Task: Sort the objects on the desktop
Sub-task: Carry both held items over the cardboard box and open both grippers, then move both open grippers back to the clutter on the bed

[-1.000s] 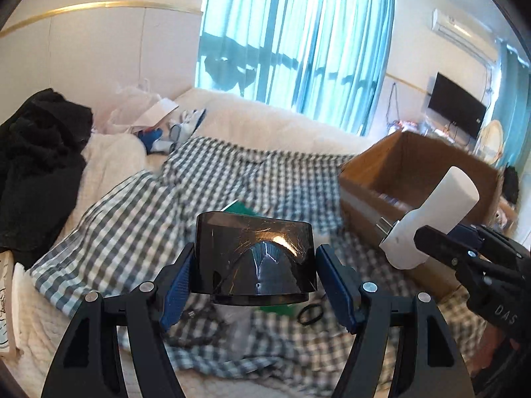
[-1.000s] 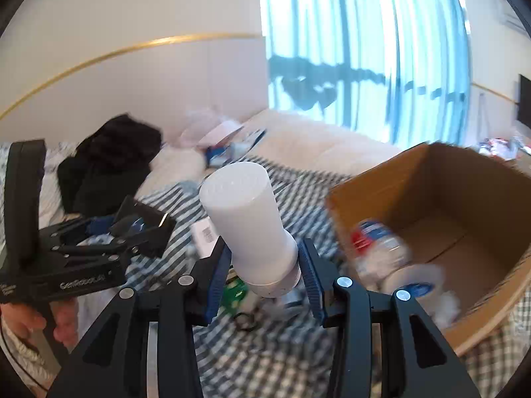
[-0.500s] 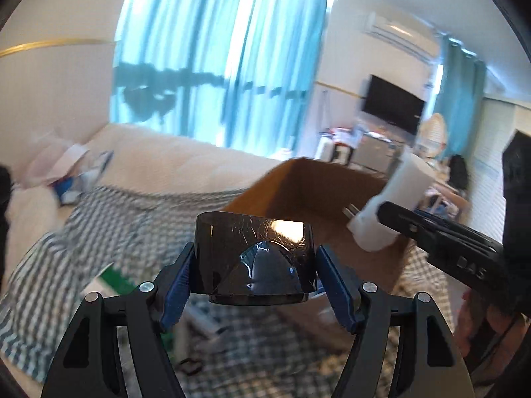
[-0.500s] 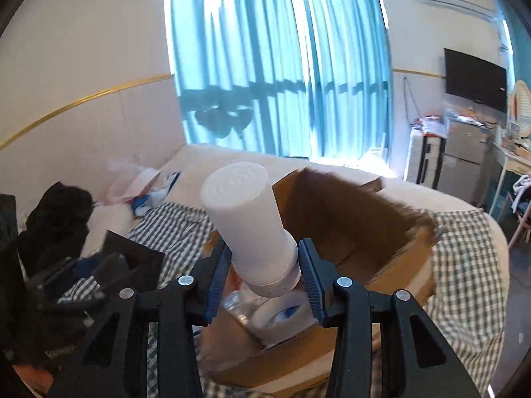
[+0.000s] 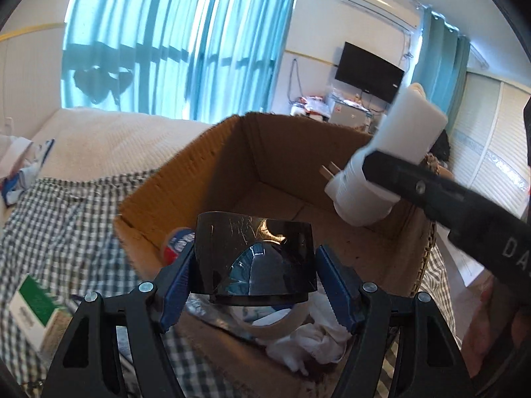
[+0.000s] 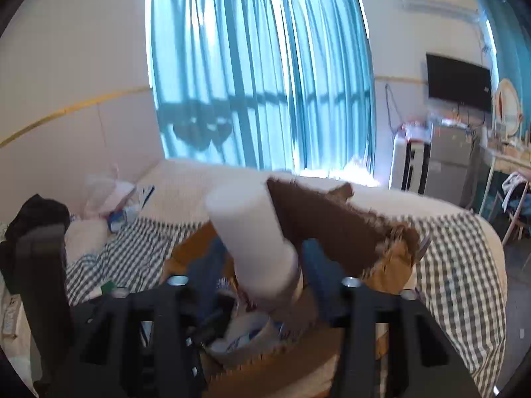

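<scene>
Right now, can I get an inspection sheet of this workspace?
Surface: checked cloth on a bed.
Job's things: black case, white plug, both over the box.
Clutter: tape roll and tissue in the box; green carton on the cloth.
Grippers: left gripper jaws clamp the case; right gripper jaws have just been opening, plug between them.
Cables: cord on the far wall.
Surroundings: curtains, TV.
</scene>
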Demonstrator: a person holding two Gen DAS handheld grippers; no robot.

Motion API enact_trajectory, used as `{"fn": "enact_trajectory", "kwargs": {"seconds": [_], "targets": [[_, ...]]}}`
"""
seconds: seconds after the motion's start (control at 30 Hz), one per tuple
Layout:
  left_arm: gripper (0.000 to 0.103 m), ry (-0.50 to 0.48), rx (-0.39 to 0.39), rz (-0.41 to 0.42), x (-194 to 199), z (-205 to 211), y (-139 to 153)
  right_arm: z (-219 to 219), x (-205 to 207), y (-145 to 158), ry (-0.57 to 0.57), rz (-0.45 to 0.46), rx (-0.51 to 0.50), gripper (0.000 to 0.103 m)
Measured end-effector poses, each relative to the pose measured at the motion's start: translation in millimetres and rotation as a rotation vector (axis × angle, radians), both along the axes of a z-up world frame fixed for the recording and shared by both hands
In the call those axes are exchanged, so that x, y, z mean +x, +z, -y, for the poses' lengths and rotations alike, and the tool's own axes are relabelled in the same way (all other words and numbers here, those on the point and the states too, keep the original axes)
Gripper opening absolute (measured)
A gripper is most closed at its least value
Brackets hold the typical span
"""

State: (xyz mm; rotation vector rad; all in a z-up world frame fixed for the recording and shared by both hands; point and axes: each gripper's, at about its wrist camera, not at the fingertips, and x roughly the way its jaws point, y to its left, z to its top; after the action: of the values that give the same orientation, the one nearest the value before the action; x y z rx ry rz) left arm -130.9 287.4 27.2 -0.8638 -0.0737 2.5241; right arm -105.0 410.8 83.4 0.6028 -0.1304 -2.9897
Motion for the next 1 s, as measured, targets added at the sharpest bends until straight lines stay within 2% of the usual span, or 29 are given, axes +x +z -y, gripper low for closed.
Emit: {"fn": "enact_trajectory", "kwargs": {"seconds": [0.03, 0.07, 0.1, 0.17, 0.3, 0.37, 0.53, 0.63, 0.7, 0.93, 1.0], "targets": [[0.081, -0.014, 0.012, -0.002, 0.2, 0.3, -0.9, -2.1, 5.6, 2.3, -0.004, -0.031, -0.014, 0.079], [0.095, -0.013, 0.016, -0.009, 2.5, 0.3, -1.1, -2.8, 8.9, 5.7, -0.004, -0.049, -0.029, 0.081], [0.103, 0.005, 0.012, -0.023, 5.5, 1.7, 0.0, -4.7, 10.5, 8.4, -0.005, -0.054, -0.042, 0.081], [0.103, 0.027, 0.001, -0.054, 11.8, 7.1, 4.9, -7.5, 19.3, 13.3, -0.016, -0.066, -0.061, 0.081], [0.103, 0.045, -0.048, -0.044, 26.1, 27.4, 18.0, -14.9, 45.3, 15.0, -0.028, -0.101, -0.150, 0.082], [0.103, 0.059, -0.059, -0.050, 37.3, 48.8, 28.5, -13.3, 56.1, 15.7, -0.002, -0.088, -0.181, 0.082], [0.103, 0.167, -0.107, -0.085, 62.8, 126.4, 58.0, 15.6, 96.9, 2.9, -0.015, -0.087, -0.083, 0.082], [0.103, 0.251, -0.148, -0.116, 79.9, 175.1, 64.9, 32.7, 108.4, -9.0, -0.010, -0.020, -0.071, 0.082], [0.103, 0.305, -0.164, -0.112, 86.3, 204.5, 62.3, 46.7, 113.9, -5.7, 0.004, 0.007, -0.071, 0.082], [0.103, 0.407, -0.102, -0.021, 93.2, 267.4, 49.0, 106.1, 127.9, 40.7, 0.070, -0.043, -0.044, 0.088], [0.103, 0.430, -0.078, -0.030, 98.4, 279.9, 48.5, 125.3, 131.2, 47.0, 0.099, -0.060, -0.029, 0.089]]}}
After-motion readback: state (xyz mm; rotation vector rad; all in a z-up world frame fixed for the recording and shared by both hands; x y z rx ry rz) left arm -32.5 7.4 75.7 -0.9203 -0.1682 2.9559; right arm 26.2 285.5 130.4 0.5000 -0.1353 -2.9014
